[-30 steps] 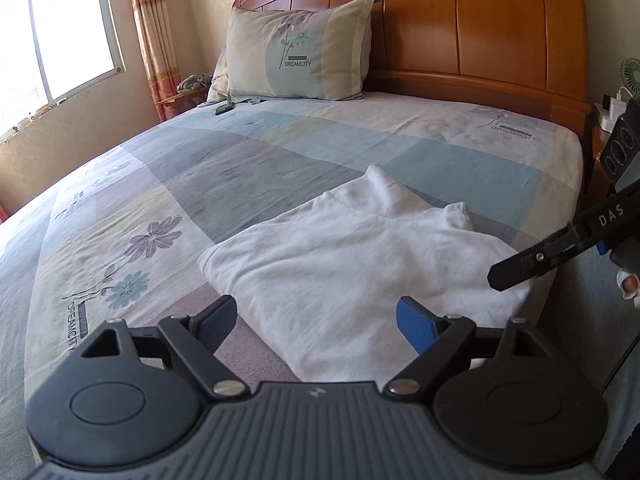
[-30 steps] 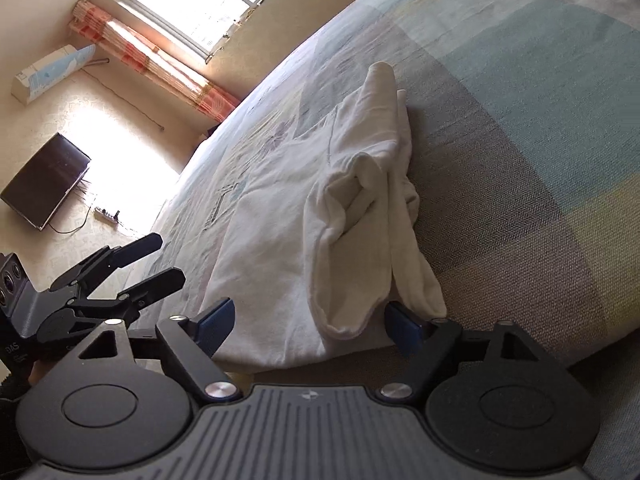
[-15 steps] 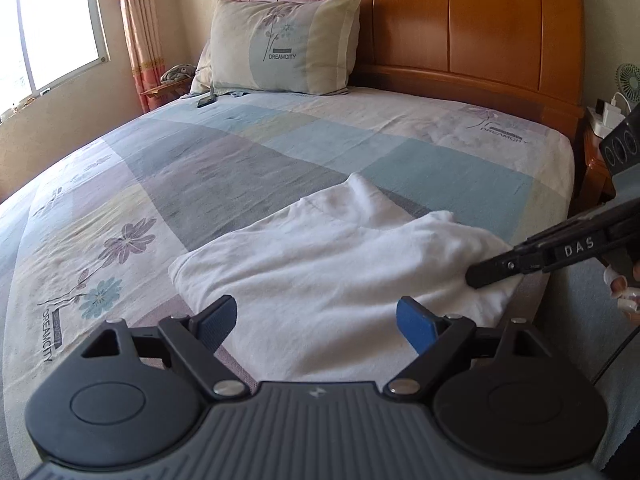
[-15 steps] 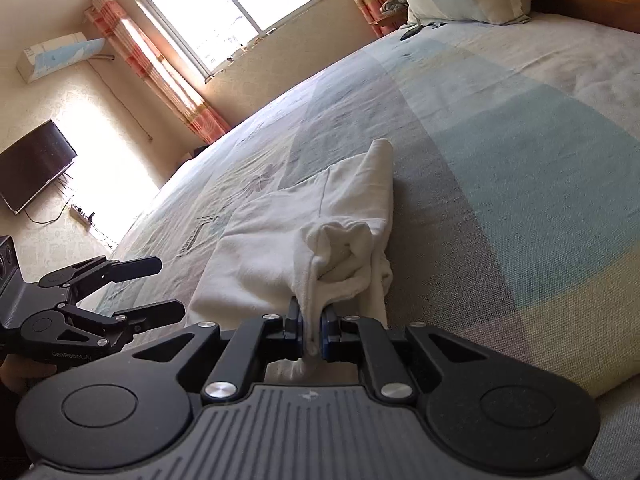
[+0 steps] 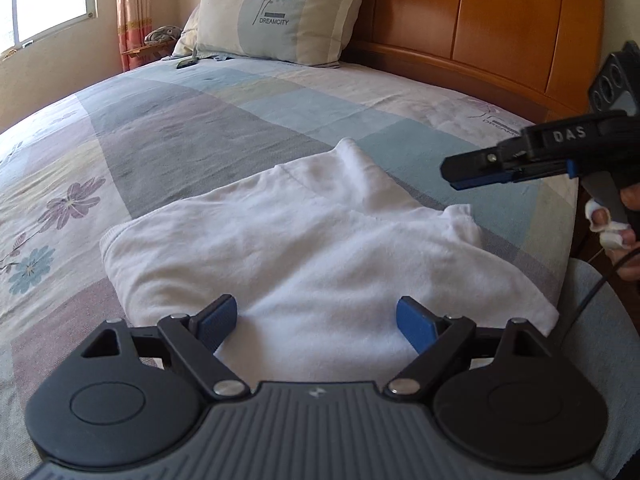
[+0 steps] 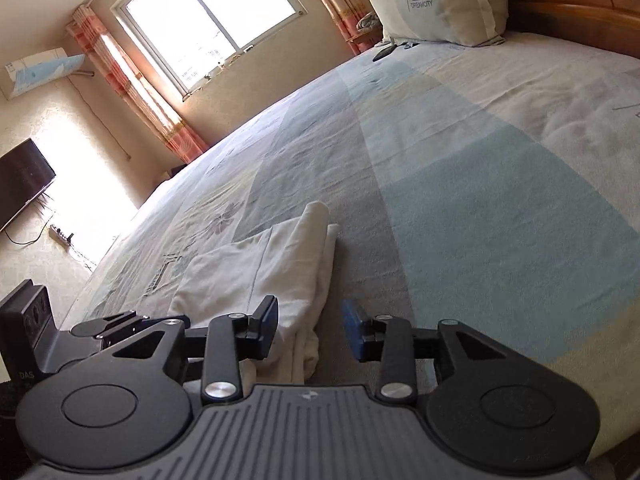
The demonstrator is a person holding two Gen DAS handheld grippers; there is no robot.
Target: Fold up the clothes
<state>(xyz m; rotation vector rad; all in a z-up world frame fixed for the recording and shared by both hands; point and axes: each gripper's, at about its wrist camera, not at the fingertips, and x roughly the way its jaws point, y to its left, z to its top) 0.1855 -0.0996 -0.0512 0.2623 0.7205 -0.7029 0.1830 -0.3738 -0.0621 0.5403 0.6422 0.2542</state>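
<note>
Your right gripper (image 6: 308, 330) has just been opening, its fingers off the white garment (image 5: 304, 256) between them, while your left gripper (image 5: 316, 320) hovers wide open, empty, ready to take the near edge.

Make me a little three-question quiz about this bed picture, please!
1. True or false: the pillow leans against the headboard.
2. What colour is the garment on the bed? A red, B white, C black.
3. Fill in: the left gripper has its fingers ____, with nothing pinched.

Key: 1 true; 2 B; 3 open.
</note>
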